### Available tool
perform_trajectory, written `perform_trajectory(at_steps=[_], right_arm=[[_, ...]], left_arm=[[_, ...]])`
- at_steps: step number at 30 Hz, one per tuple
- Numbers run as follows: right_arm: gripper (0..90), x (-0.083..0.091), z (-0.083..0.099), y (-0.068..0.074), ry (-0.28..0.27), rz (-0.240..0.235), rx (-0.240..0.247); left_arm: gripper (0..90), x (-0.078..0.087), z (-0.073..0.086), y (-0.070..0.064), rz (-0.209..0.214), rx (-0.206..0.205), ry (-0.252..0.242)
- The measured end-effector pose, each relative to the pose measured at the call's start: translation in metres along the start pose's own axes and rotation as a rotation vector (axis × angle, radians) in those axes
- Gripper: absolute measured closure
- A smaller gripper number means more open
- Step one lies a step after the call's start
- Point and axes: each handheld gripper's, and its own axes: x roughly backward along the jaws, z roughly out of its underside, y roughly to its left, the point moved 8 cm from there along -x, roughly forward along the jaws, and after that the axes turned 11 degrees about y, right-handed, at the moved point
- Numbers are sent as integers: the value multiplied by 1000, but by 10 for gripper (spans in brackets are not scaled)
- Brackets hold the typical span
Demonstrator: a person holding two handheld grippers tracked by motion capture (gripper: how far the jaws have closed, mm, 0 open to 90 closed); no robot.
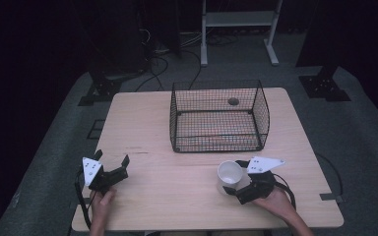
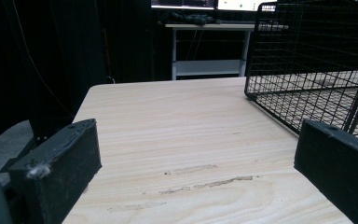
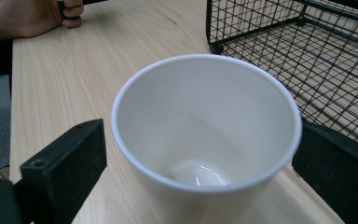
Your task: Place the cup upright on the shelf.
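Note:
A white cup (image 1: 229, 172) stands on the wooden table (image 1: 177, 196) at the front right, just ahead of a black wire basket (image 1: 174, 118). My right gripper (image 1: 233, 179) is open, one jaw on each side of the cup. In the right gripper view the empty cup (image 3: 205, 126) sits between the jaws of the right gripper (image 3: 200, 154), and a thin strip of table shows between its wall and the left jaw. My left gripper (image 1: 112, 159) rests at the front left, open. The left gripper (image 2: 196, 158) has only bare table between its jaws.
The basket (image 2: 307, 70) is empty and stands at mid-table toward the back; its near corner (image 3: 284, 28) lies just beyond the cup. The person's left hand (image 3: 32, 16) shows far across the table. A white shelf frame (image 1: 238, 19) stands on the floor behind.

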Motion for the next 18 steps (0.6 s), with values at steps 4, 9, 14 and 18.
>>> perform_trajectory(at_steps=[4,9,14,18], right_arm=[[22,-2,-2,0,1,-1,-2],[37,-6,-3,0,11,-11,0],[128,-6,-2,-2,17,-19,0],[159,-4,-3,-2,5,-33,0]], left_arm=[[0,0,0,0,0,0,0],[0,0,0,0,0,1,1],[0,0,0,0,1,1,0],[0,0,0,0,1,1,0]])
